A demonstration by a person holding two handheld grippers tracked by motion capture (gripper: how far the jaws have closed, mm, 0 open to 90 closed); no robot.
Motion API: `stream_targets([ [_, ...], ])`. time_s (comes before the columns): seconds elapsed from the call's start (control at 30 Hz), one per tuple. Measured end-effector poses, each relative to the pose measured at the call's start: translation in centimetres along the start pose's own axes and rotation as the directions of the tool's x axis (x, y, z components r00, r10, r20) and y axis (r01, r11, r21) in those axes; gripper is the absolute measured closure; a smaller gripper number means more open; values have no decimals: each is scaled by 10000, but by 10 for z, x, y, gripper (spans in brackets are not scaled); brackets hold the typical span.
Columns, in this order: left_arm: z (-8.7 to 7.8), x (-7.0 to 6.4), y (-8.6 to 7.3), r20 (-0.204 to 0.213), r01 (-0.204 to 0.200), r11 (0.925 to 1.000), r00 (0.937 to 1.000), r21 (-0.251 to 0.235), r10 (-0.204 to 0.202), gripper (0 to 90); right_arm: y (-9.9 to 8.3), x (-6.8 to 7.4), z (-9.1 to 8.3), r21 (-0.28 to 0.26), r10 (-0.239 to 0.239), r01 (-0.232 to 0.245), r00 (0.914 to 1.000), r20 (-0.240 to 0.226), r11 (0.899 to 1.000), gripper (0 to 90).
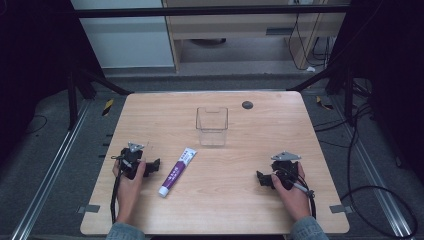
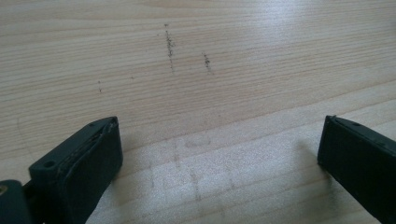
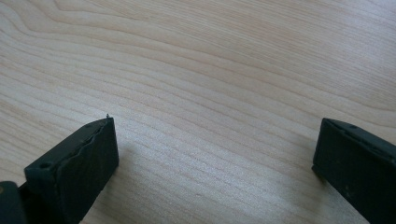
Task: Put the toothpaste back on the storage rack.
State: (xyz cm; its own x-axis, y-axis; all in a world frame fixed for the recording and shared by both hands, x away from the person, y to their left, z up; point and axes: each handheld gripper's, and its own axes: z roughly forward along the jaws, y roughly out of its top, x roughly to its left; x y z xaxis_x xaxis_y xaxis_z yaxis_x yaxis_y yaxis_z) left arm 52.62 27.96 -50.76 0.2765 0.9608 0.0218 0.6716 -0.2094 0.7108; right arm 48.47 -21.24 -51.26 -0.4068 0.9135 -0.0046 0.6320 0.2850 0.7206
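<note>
A white and purple toothpaste tube (image 1: pixel 177 171) lies at a slant on the wooden table (image 1: pixel 260 125), its cap toward the near side. Behind it stands a clear plastic box (image 1: pixel 212 126), upright and with nothing in it. My left gripper (image 1: pixel 154 165) rests on the table just left of the tube, open, and nothing sits between its jaws (image 2: pixel 219 149). My right gripper (image 1: pixel 261 179) rests at the right side, open over bare wood (image 3: pixel 215 149). A hand holds each one.
A small dark round disc (image 1: pixel 247 104) sits near the table's far edge. Cables (image 1: pixel 370 195) lie on the floor to the right. Metal rails run along both sides of the table, and a desk stands beyond the far edge.
</note>
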Motion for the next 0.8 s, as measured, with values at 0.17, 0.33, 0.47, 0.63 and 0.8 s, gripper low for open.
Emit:
stream_targets([
  [0.17, 0, 0, 0, -16, 16, 10000, 10000, 3, -16, 0, 0, 0, 0, -2, 1, -1, 10000, 1, 10000, 4],
  [0.33, -1, 0, -1, 106, -42, 10000, 9999, -8, 42, 0, 0, 0, 0, -14, 5, -5, 10000, -7, 10000, 4],
  [0.47, -11, 1, -2, 109, 0, 9994, 9999, -355, 4, 32, 0, 0, 0, -11, 1, -1, 10000, -6, 10000, 4],
  [0.63, -29, 1, -1, 207, 91, 9976, 9998, -684, -77, 33, 0, 0, 0, -8, 4, -4, 10000, -8, 10000, 4],
  [0.8, -44, -5, 3, 416, -140, 9968, 9990, -789, 173, 32, 0, 0, 0, -15, -14, 14, 10000, 11, 10000, 3],
])
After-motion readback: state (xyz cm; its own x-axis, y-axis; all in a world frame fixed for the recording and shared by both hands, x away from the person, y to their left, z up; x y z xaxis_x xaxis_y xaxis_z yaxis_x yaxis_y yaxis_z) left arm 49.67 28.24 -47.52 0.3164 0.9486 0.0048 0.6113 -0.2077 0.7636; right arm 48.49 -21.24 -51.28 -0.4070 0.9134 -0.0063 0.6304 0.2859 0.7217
